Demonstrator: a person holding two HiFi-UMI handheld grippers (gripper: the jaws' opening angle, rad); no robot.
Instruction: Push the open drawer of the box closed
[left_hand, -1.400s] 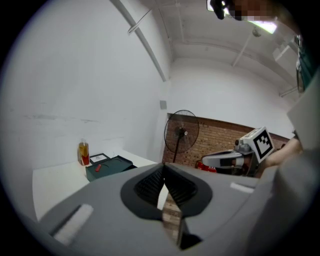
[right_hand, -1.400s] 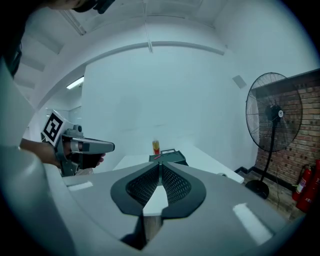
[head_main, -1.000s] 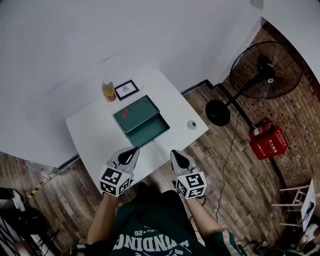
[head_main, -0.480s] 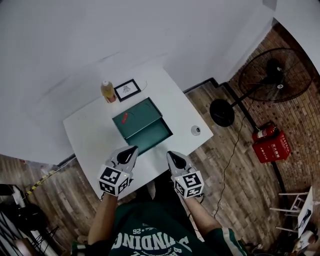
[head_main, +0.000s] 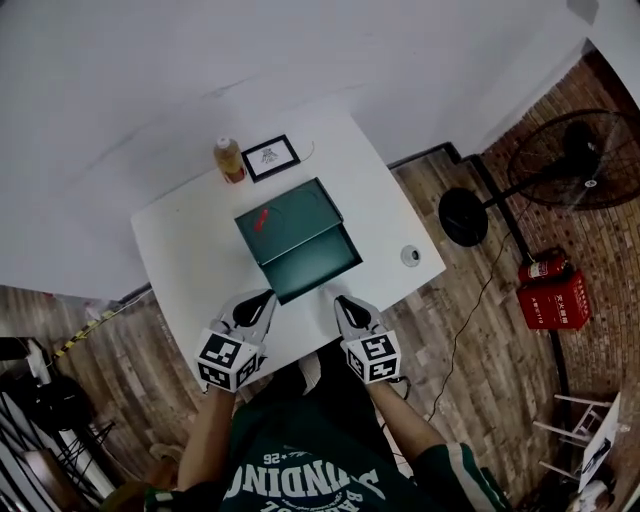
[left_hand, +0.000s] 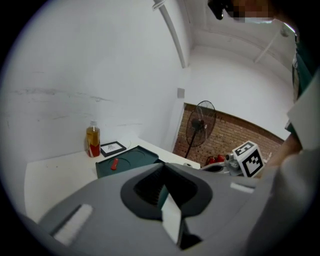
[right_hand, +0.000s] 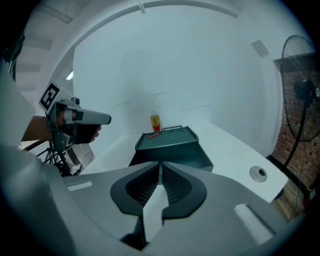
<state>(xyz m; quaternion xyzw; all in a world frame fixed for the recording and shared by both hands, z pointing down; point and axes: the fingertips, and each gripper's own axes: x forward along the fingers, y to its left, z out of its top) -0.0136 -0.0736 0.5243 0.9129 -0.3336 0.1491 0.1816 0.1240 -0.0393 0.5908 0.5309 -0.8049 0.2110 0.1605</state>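
Your left gripper (head_main: 262, 302) and your right gripper (head_main: 340, 304) both have the jaws pressed together, with nothing between them. They hang over the near edge of the white table (head_main: 190, 262), one at each side of the drawer front. The green box (head_main: 290, 213) stands in the middle of the table and its drawer (head_main: 318, 262) is pulled out toward you. In the gripper views a strip of bare tabletop lies between your jaws and the drawer. A small red thing (head_main: 262, 219) lies on the lid of the box. Behind the box, near the wall, stand a bottle (head_main: 230, 160) and a framed card (head_main: 270, 156). A small round object (head_main: 410, 256) lies at the right of the drawer, apart from it, and a standing fan (head_main: 580, 160) is on the floor further right
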